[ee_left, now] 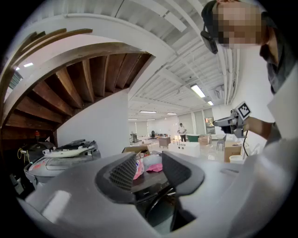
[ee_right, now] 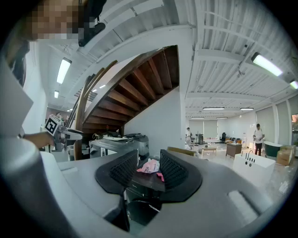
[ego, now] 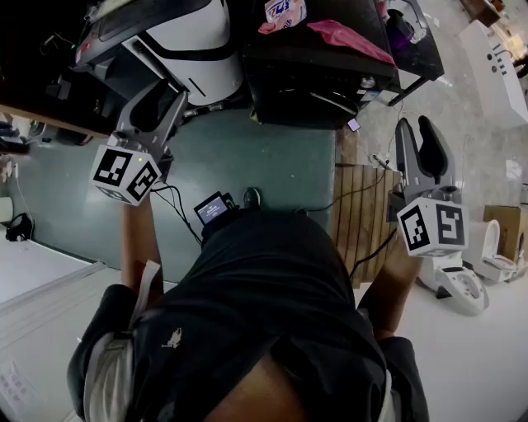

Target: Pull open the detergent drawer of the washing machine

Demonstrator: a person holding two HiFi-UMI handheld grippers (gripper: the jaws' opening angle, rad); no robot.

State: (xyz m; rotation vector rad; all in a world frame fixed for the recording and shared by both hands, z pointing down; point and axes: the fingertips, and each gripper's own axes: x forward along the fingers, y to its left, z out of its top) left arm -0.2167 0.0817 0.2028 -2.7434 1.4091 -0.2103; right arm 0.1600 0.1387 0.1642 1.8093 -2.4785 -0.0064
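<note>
The black washing machine [ego: 318,82] stands ahead of me at the top of the head view, seen from above. I cannot pick out its detergent drawer. A pink cloth [ego: 346,37] and a detergent bag [ego: 285,12] lie on its top. My left gripper [ego: 161,97] hangs short of the machine to its left, jaws a little apart with nothing between them. My right gripper [ego: 417,132] is off the machine's right corner, also slightly open and empty. Each gripper view looks level at the machine [ee_left: 151,183] [ee_right: 144,186] through the gap of its own gripper [ee_left: 149,169] [ee_right: 148,168].
A white and grey appliance [ego: 181,41] stands left of the washing machine. A small screen device [ego: 213,208] with cables lies on the green floor [ego: 264,157]. A wooden pallet [ego: 363,206] and a white toilet [ego: 470,280] are to the right. A staircase [ee_right: 135,88] rises behind.
</note>
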